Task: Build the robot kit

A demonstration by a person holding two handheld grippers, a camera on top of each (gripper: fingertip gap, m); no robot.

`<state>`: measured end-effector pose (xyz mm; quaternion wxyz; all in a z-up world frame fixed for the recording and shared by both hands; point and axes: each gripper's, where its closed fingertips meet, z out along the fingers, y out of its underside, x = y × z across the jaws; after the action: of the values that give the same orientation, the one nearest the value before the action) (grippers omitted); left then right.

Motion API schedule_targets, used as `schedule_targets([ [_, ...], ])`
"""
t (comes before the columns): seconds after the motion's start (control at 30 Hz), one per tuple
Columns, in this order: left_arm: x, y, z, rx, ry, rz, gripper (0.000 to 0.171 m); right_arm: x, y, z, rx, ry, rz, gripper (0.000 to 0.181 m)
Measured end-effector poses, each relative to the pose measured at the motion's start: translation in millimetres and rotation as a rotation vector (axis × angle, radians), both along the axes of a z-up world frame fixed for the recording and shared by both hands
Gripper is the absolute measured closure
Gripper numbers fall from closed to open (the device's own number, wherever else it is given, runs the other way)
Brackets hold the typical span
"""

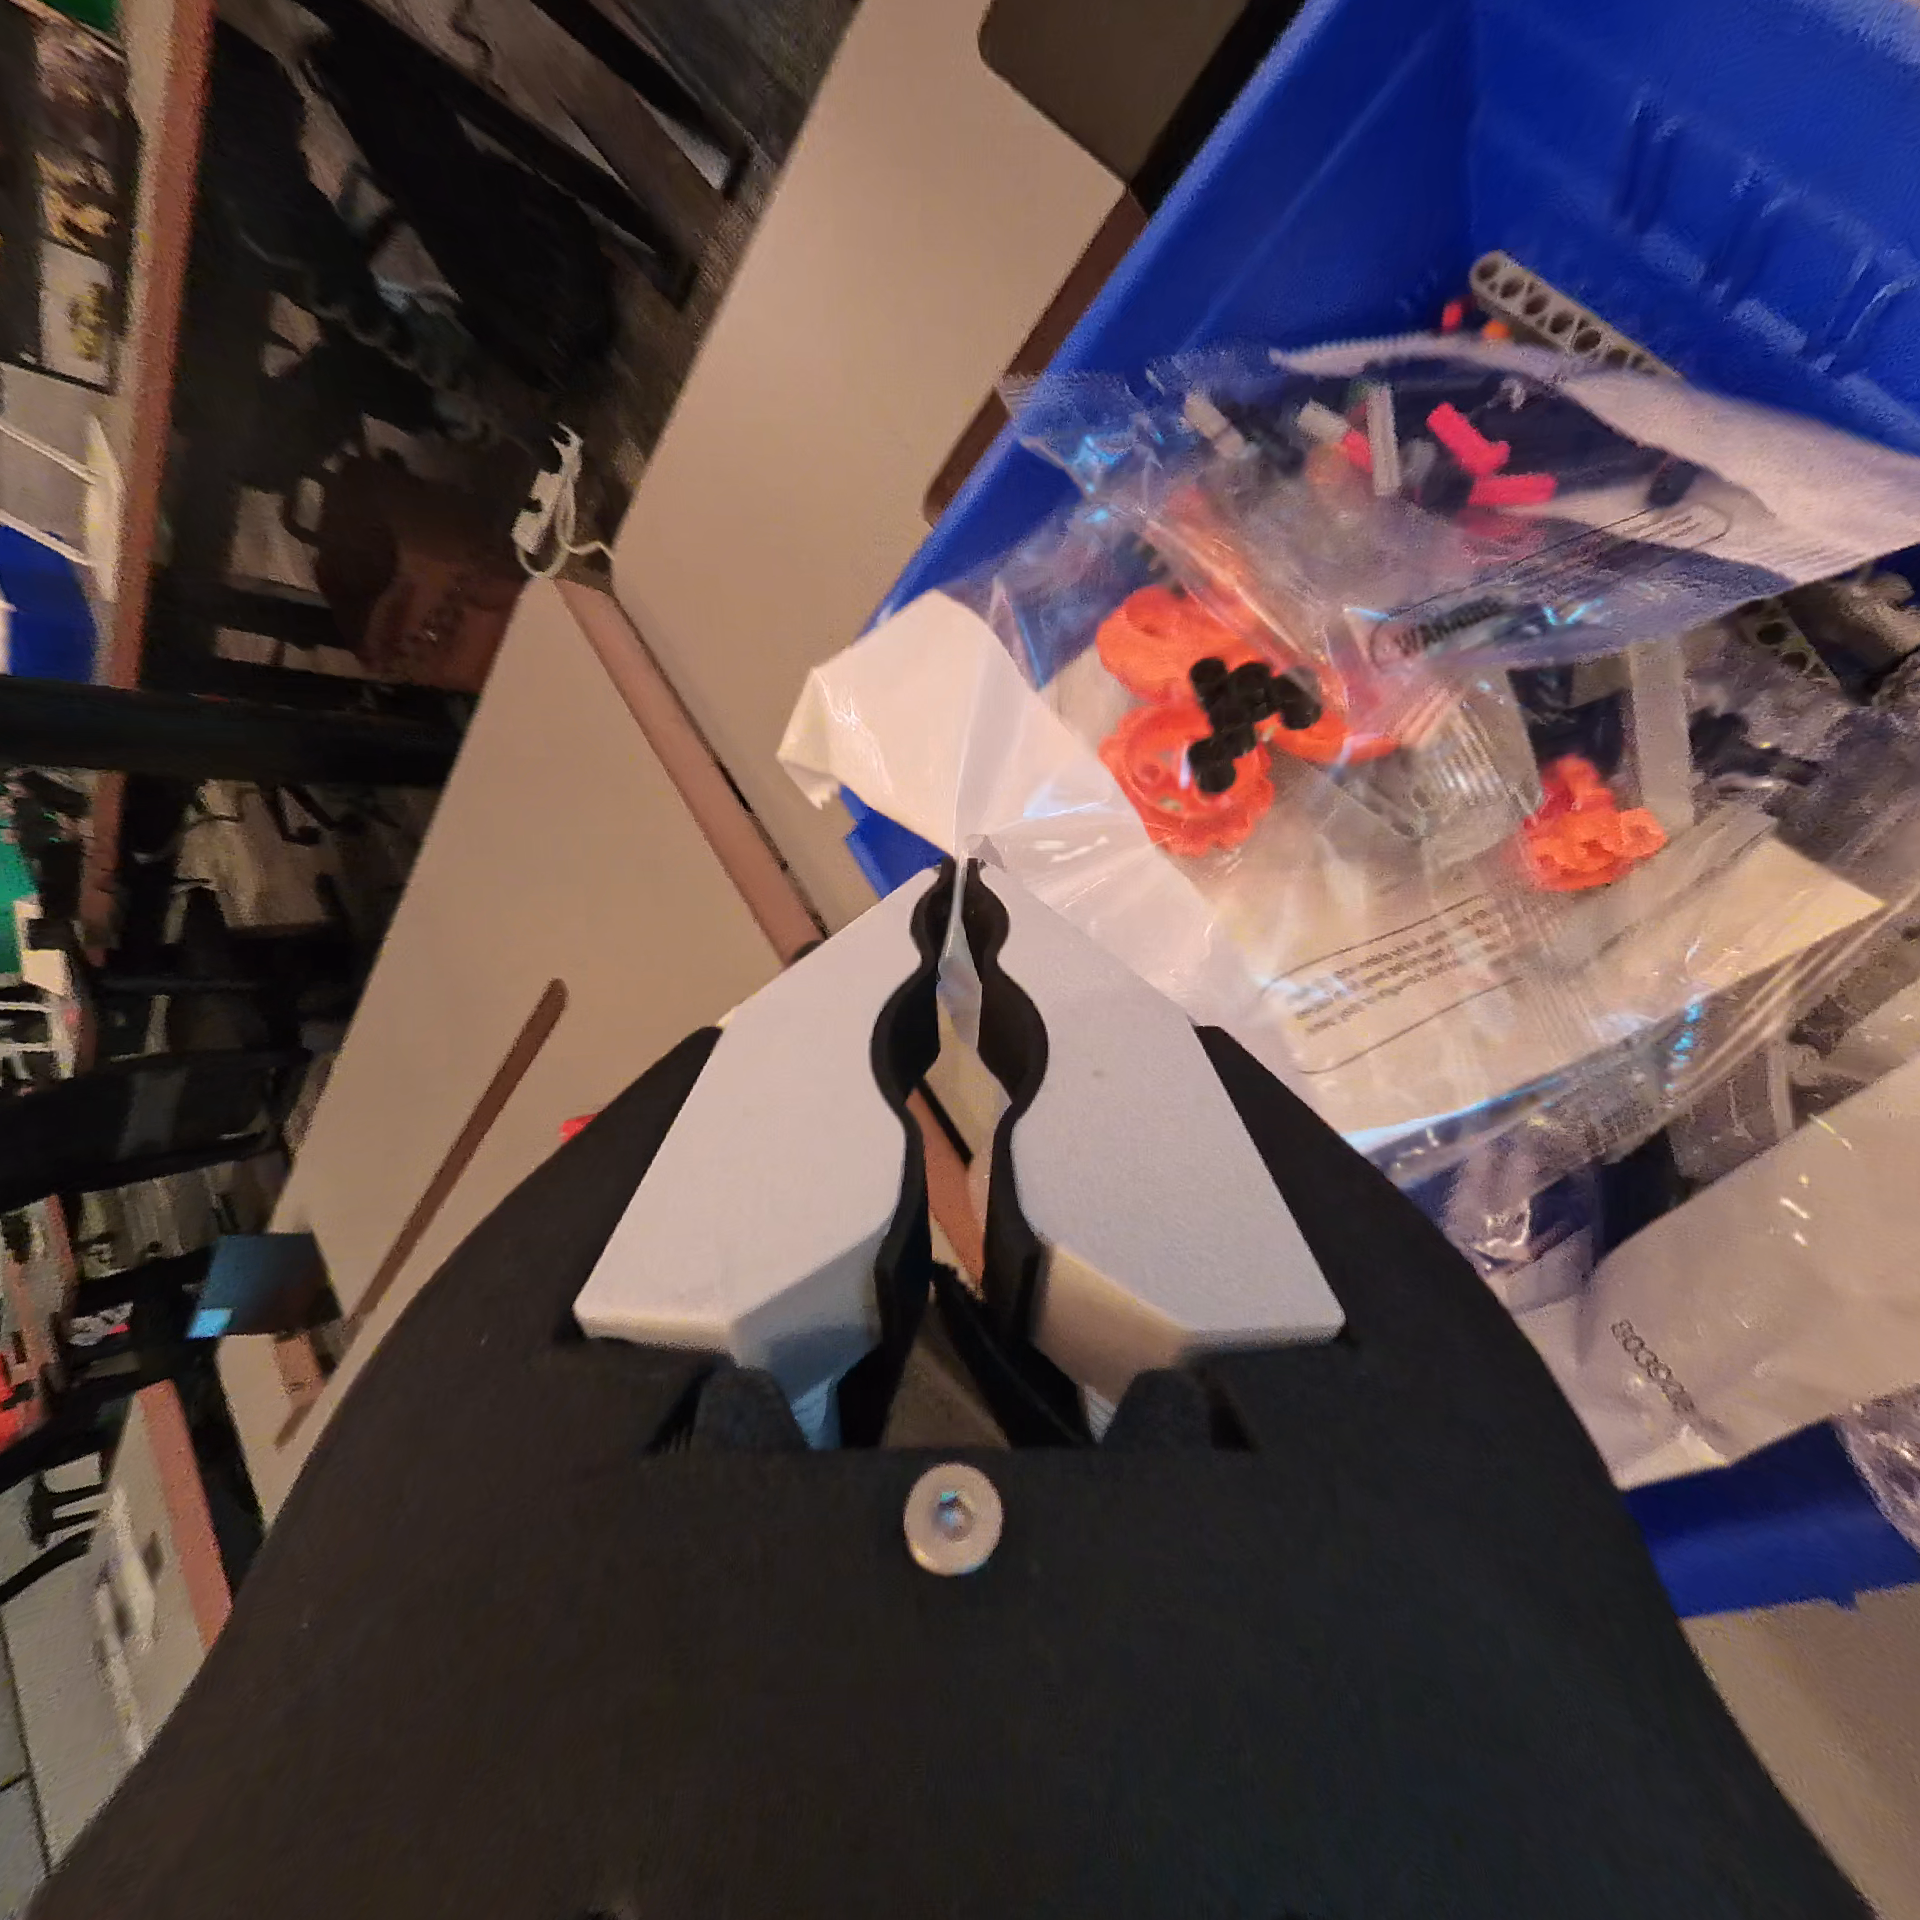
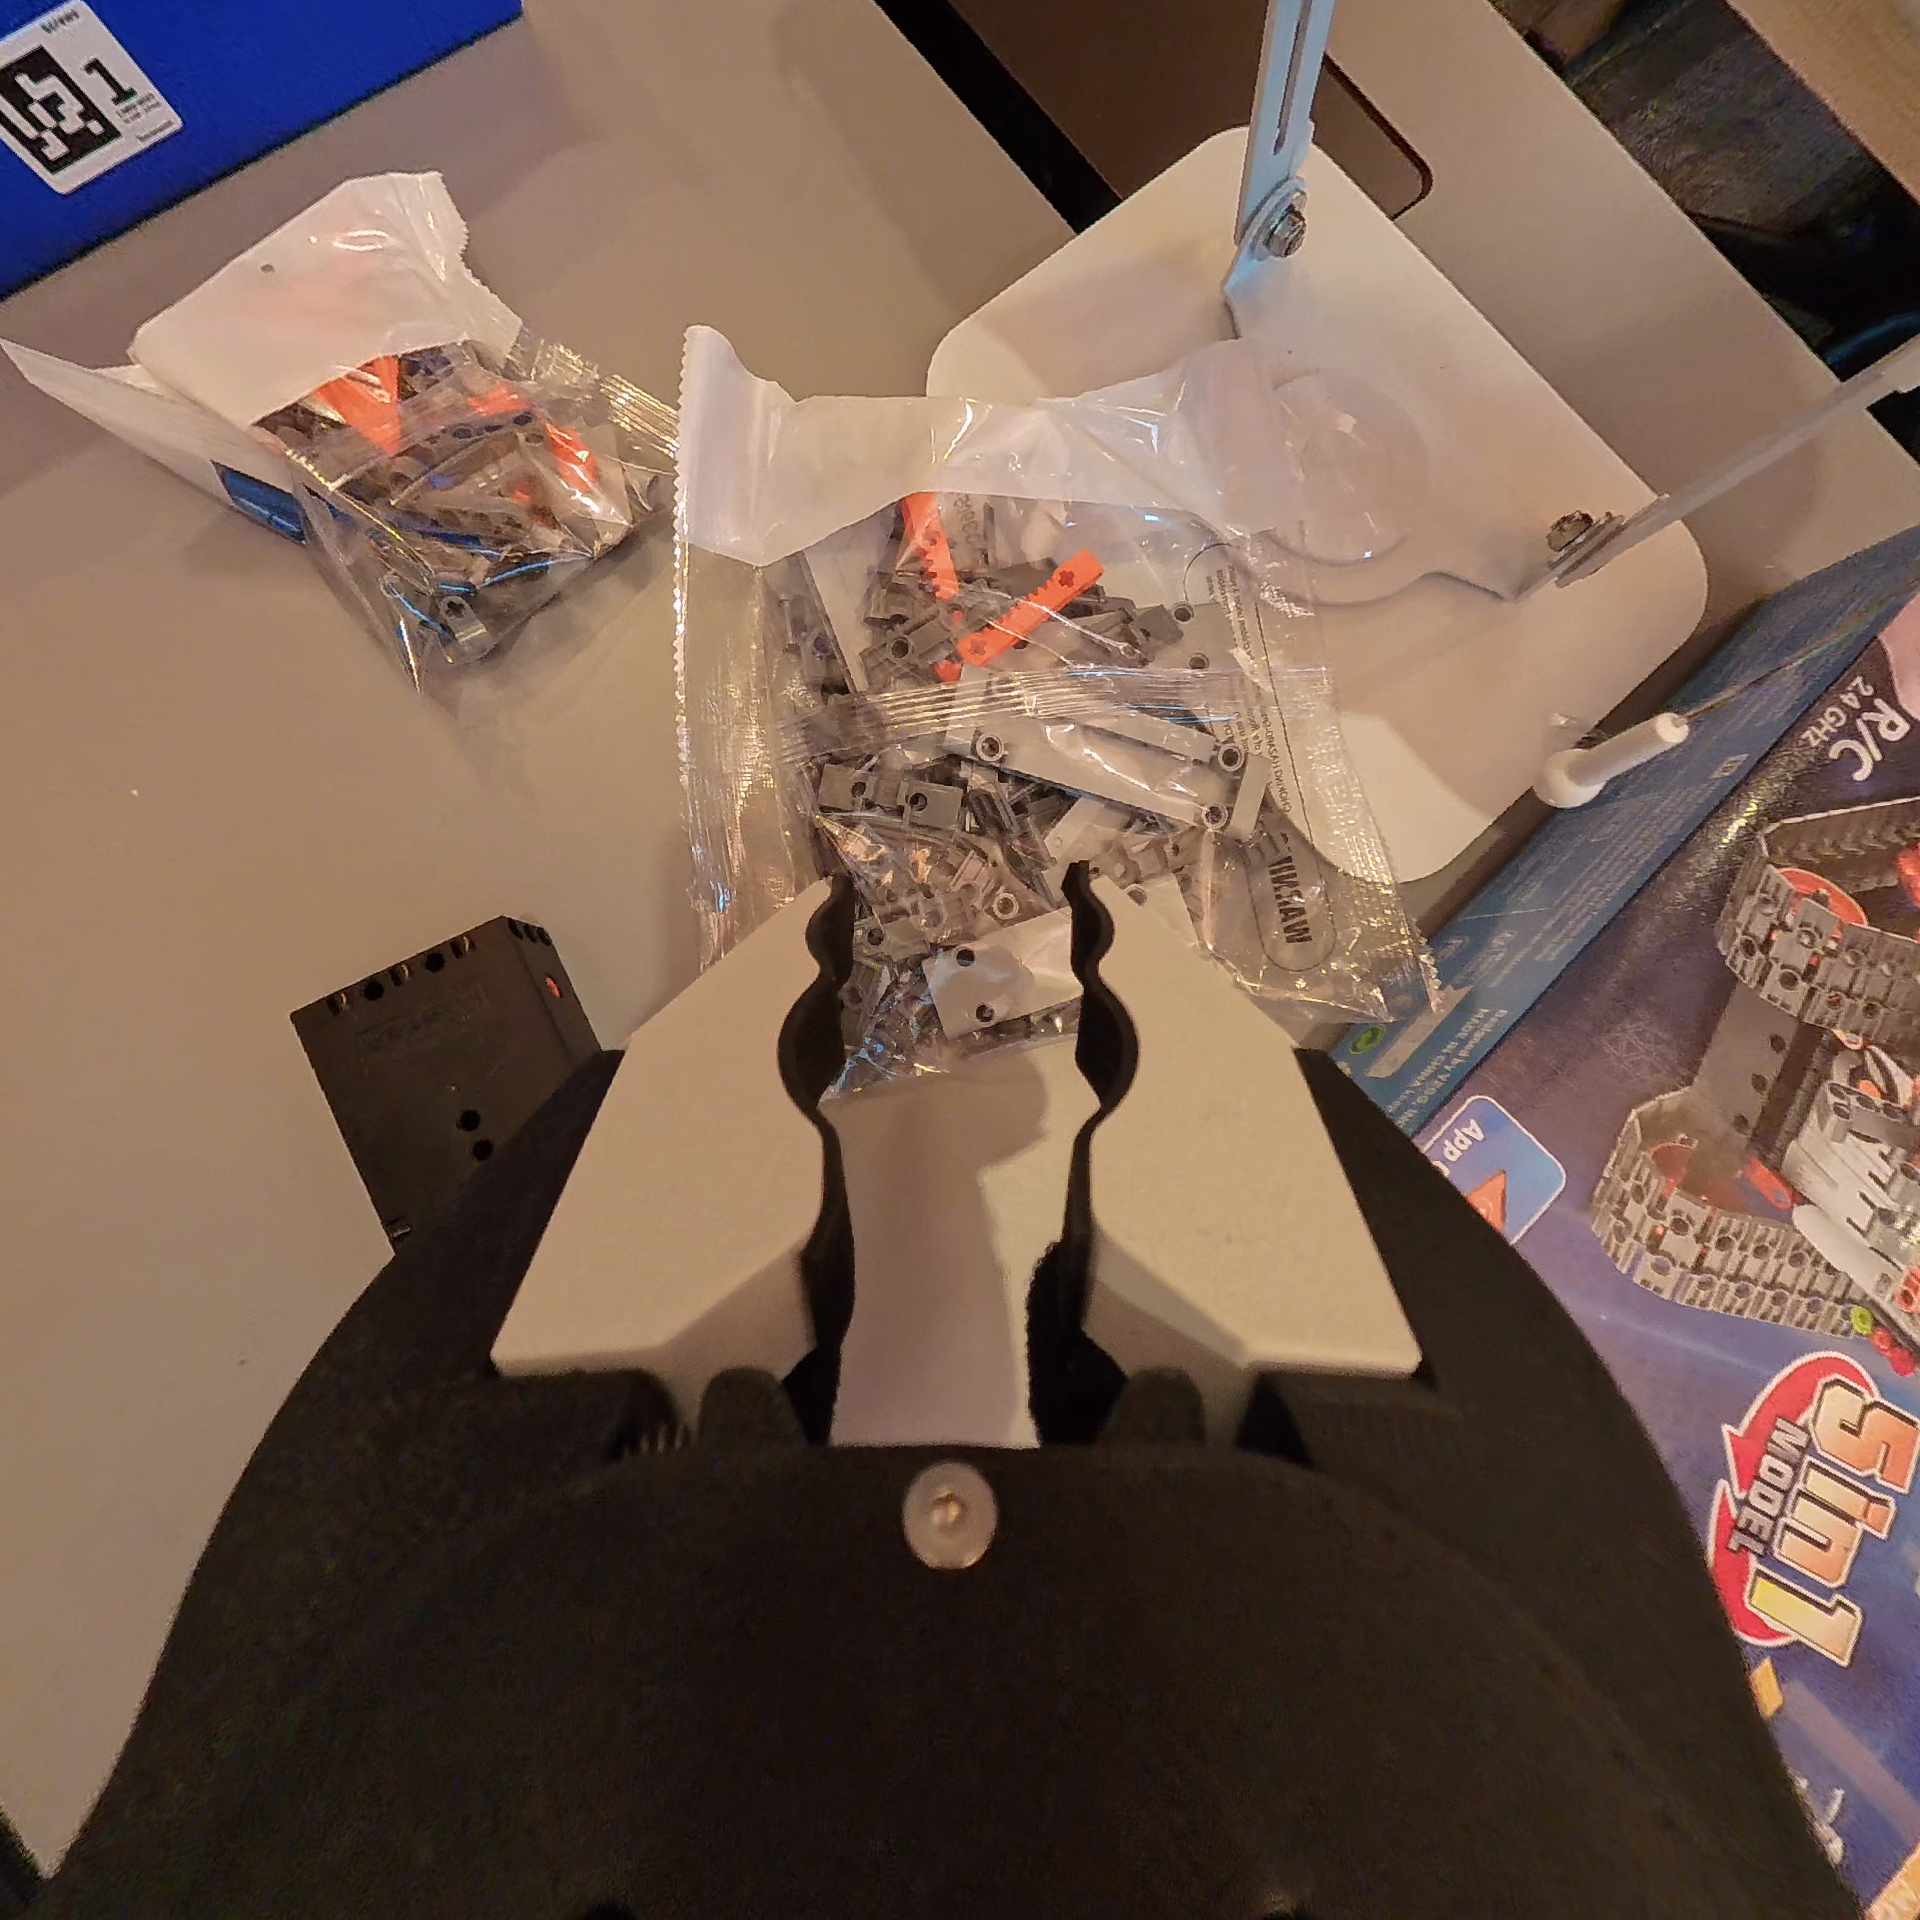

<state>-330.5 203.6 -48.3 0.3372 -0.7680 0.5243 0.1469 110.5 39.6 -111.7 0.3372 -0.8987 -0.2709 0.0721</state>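
Note:
My left gripper (image 1: 958, 868) is shut on the thin edge of a clear plastic bag (image 1: 1351, 831) that holds orange and black parts. The bag hangs over the near corner of a blue bin (image 1: 1558, 156), with more bagged parts under it. My right gripper (image 2: 951, 883) is low over the table, shut on the near end of a clear bag of grey parts (image 2: 1039, 727). Both pads (image 2: 821, 966) press against that bag's sides. The rest of that bag lies on the table and on a white plate.
A second bag of grey and orange parts (image 2: 436, 457) lies at the back left. A black box (image 2: 436, 1060) sits left of my right gripper, and a printed toy carton (image 2: 1714, 1091) to its right. A white stand base (image 2: 1403, 343) is behind, and a blue bin (image 2: 260, 62) at the far left. Across from one pair of fingers to the other is roughly 50 cm.

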Motion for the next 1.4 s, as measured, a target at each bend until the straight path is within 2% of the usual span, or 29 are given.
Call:
schedule_targets([
  [0.2, 6.7, -6.6, 45.2, 0.103, 0.005, -0.049, 0.171, -5.3, -2.1, -3.4, -0.011, -0.017, 0.020, 0.140],
  [0.77, 34.2, -13.8, 122.4, 0.189, -0.073, -0.153, 0.171, -16.1, -4.0, 12.4, 0.033, 0.018, 0.053, 0.138],
  [0.9, 44.9, -23.5, 144.3, 0.230, -0.080, -0.186, 0.171, -21.6, -5.8, 19.3, 0.048, 0.049, 0.075, 0.132],
  [1.07, 72.5, -47.5, 175.3, 0.265, -0.128, -0.256, 0.171, -36.2, -9.7, 42.1, 0.113, 0.111, 0.119, 0.120],
  [1.23, 122.8, -83.8, 200.2, 0.276, -0.202, -0.365, 0.171, -84.1, -24.6, 76.9, 0.180, 0.338, 0.255, 0.109],
  [1.33, 161.6, -109.8, 206.4, 0.269, -0.253, -0.430, 0.171, -115.9, -27.4, 87.5, 0.187, 0.511, 0.294, 0.094],
  [1.4, 190.5, -130.7, 205.2, 0.245, -0.302, -0.481, 0.171, -134.3, -25.8, 88.9, 0.166, 0.645, 0.286, 0.076],
])
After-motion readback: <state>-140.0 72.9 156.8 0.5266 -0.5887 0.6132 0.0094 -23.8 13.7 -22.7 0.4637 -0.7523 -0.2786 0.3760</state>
